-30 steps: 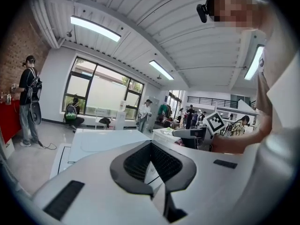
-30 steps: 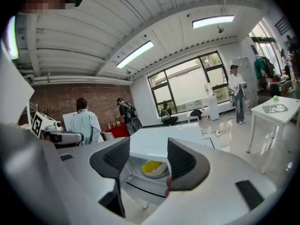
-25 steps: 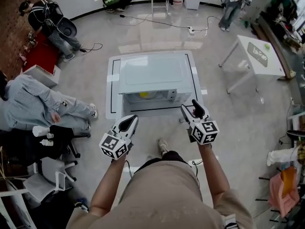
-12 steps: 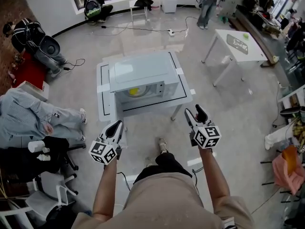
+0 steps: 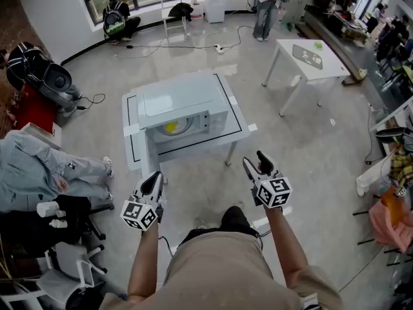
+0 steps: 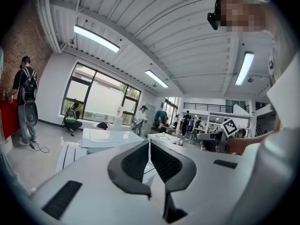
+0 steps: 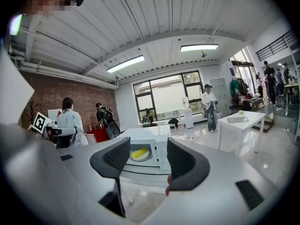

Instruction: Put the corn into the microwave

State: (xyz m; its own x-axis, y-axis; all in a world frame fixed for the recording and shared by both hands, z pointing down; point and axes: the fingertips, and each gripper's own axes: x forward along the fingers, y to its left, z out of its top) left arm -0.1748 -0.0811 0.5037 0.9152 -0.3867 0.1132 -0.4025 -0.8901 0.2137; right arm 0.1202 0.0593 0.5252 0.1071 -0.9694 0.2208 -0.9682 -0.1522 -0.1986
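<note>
A white microwave (image 5: pixel 184 102) stands on a low white table (image 5: pixel 235 129) in the middle of the floor. The yellow corn (image 5: pixel 171 127) lies on a plate inside its front cavity, and the right gripper view also shows the corn (image 7: pixel 138 153) there. Both grippers hang well short of the table, over the floor. My left gripper (image 5: pixel 153 179) has its jaws together with nothing in them; the left gripper view shows the microwave (image 6: pixel 108 137) ahead. My right gripper (image 5: pixel 257 165) stands open and empty, pointed at the microwave (image 7: pixel 154 146).
A white side table (image 5: pixel 308 57) stands at the far right. A seated person (image 5: pixel 39 163) and a black chair (image 5: pixel 71 212) are to the left. Cables (image 5: pixel 193 45) run across the floor behind the microwave. People stand near the windows.
The person has stepped back from the low table, so both grippers now lie farther from the microwave. The corn has not moved.
</note>
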